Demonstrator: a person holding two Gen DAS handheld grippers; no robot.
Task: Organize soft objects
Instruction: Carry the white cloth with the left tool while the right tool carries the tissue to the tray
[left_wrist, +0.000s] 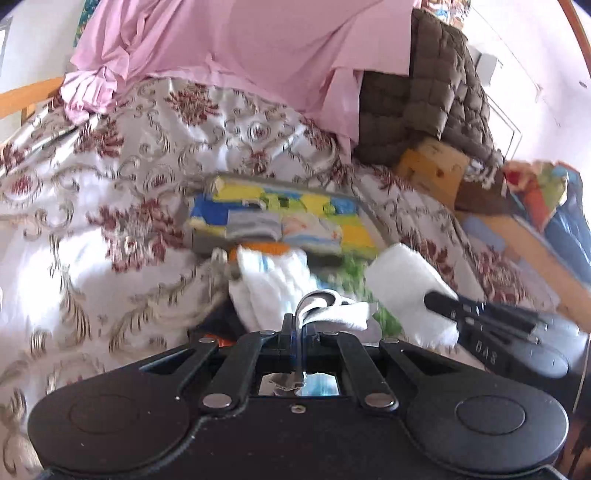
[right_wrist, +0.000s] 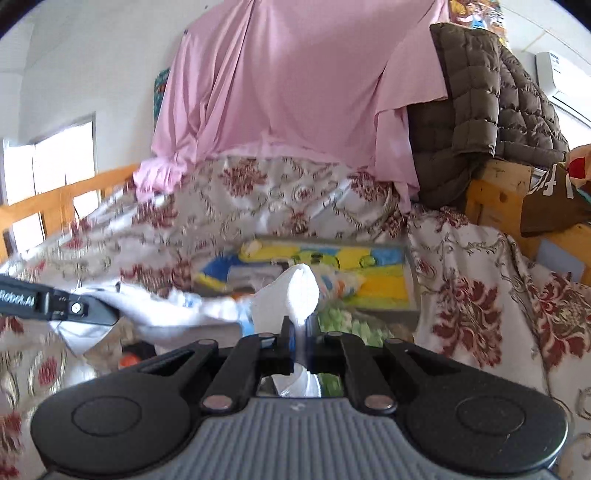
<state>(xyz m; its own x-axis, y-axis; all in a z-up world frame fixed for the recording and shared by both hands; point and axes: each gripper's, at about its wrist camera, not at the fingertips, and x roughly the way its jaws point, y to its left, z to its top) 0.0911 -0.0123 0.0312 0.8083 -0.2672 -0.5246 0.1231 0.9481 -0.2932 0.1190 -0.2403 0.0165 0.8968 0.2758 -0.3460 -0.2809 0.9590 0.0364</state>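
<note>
Holding one white sock (left_wrist: 332, 314) in front of the sorting box (left_wrist: 280, 221) on the flowery bed cover (left_wrist: 92, 206). Pinching one end of the sock with the left gripper (left_wrist: 297, 325), jaws squeezed almost together on the cloth. Pinching the other end with the right gripper (right_wrist: 301, 328), jaws also nearly closed, white cloth poking out above them. Hanging just above a small heap of other socks (left_wrist: 266, 273) near the front of the box. Looking very light, soft and floppy, so probably sagging in the middle. Best gripping near the ends, pulling gently to keep flat.
</note>
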